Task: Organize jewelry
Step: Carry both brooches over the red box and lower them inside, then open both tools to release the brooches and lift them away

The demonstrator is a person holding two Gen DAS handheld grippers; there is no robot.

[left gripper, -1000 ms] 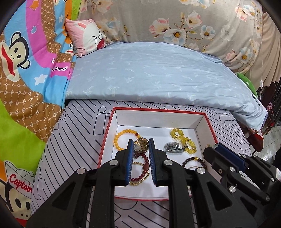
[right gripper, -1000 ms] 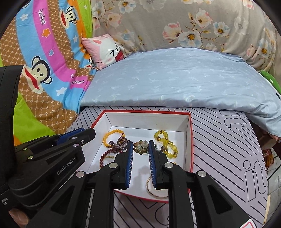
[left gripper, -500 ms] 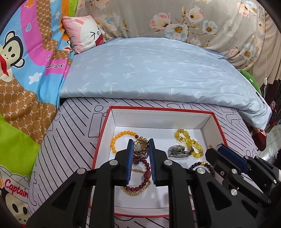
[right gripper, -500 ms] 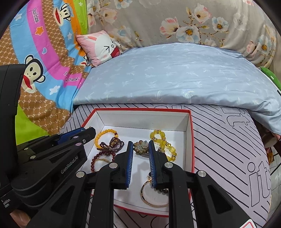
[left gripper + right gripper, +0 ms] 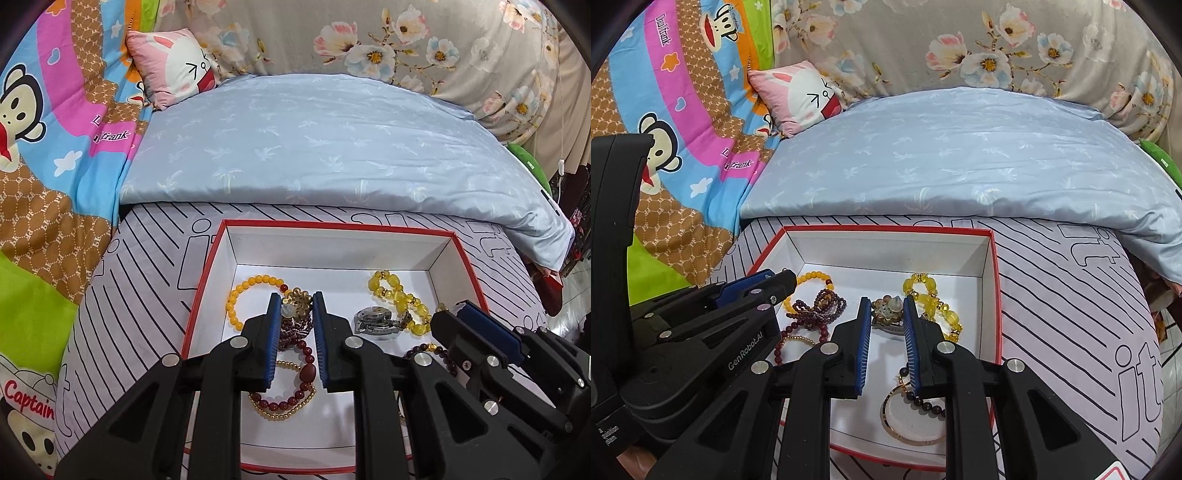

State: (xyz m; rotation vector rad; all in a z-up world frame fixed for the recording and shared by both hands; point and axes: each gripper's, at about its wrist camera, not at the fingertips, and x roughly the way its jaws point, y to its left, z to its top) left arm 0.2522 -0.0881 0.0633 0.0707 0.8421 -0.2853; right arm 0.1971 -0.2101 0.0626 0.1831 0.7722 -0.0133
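Bedspread (image 5: pixel 147 295) | right view only: gold bangle (image 5: pixel 912 417) (boxed) | both hand-held grippers slightly apart, empty

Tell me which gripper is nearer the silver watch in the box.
Right. The right gripper has its fingers directly over the silver watch; the left gripper is off to its side, above the dark red beads.

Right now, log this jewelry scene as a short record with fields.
container: red-edged white box on the striped bedsheet
contents: orange bead bracelet, yellow bead bracelet, dark red bead strands, silver watch, gold bangle
left gripper: narrow gap, holding nothing, over the red strands
right gripper: narrow gap, holding nothing, over the box
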